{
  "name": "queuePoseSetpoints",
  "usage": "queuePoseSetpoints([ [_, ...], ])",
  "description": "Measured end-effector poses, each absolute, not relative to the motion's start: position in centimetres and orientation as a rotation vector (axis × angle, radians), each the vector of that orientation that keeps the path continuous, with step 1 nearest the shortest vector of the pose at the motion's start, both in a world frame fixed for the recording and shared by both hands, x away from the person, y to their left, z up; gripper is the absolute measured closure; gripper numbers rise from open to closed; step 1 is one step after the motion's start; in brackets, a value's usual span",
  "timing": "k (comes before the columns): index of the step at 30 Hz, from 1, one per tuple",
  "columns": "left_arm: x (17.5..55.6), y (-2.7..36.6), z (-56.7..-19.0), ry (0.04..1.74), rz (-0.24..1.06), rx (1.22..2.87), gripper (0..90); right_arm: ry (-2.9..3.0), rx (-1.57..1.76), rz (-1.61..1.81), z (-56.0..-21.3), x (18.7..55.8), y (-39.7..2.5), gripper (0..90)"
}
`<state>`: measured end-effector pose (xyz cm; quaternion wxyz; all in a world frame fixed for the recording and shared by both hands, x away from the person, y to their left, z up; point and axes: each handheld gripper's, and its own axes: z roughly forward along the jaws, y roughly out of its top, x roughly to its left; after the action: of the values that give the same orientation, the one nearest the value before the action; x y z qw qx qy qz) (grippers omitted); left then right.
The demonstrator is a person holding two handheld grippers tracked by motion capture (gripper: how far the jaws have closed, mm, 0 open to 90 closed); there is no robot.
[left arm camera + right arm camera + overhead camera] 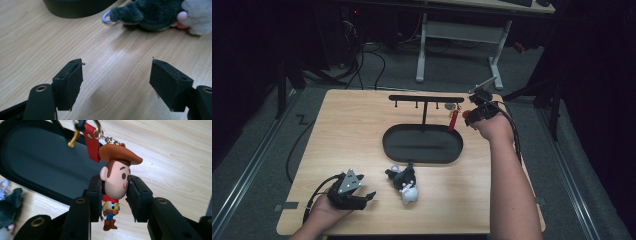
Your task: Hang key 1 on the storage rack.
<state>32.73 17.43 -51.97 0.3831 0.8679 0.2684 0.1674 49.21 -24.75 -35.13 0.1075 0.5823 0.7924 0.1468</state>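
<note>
right gripper grips the head of a cowboy figure keychain, one black jaw on each cheek, with the little body and boots hanging free below the pads. its brown hat sits at 12 o'clock from the jaws, and a chain runs up from it to a metal ring shared with a red strap and a small yellow charm. in the high view the same gripper is at 2 o'clock on the table, just beside the right end of the black hook rack, and the red strap hangs there from the bar's end.

left gripper rests low at 7 o'clock, jaws spread wide with bare wood between them.

wooden table is pale and light-grained, standing on grey floor in a dim room; a white-framed desk stands beyond at 12 o'clock, with cables trailing on the floor at 11.

black oval tray forms the rack's base at the table's middle. a grey plush toy with a pale lilac ring lies at 6 o'clock from the tray, between the two grippers, nearer the left one.
</note>
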Motion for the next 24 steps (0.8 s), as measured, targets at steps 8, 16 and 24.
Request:
queuePoseSetpoints([
  [8, 32.8, 17.5, -51.9, 0.694, 0.415, 2.208, 27.4, 2.350, 1.724, 0.430, -37.6, 49.7, -24.3, 56.8],
  [16, 32.9, 17.2, -52.0, 0.685, 0.415, 2.216, 26.8, 2.353, 1.704, 0.438, -38.9, 47.9, -24.0, 49.5],
  [24, 32.7, 16.6, -52.0, 0.690, 0.378, 2.211, 27.0, 2.284, 1.590, 0.547, -42.0, 43.2, -23.7, 39.9],
])
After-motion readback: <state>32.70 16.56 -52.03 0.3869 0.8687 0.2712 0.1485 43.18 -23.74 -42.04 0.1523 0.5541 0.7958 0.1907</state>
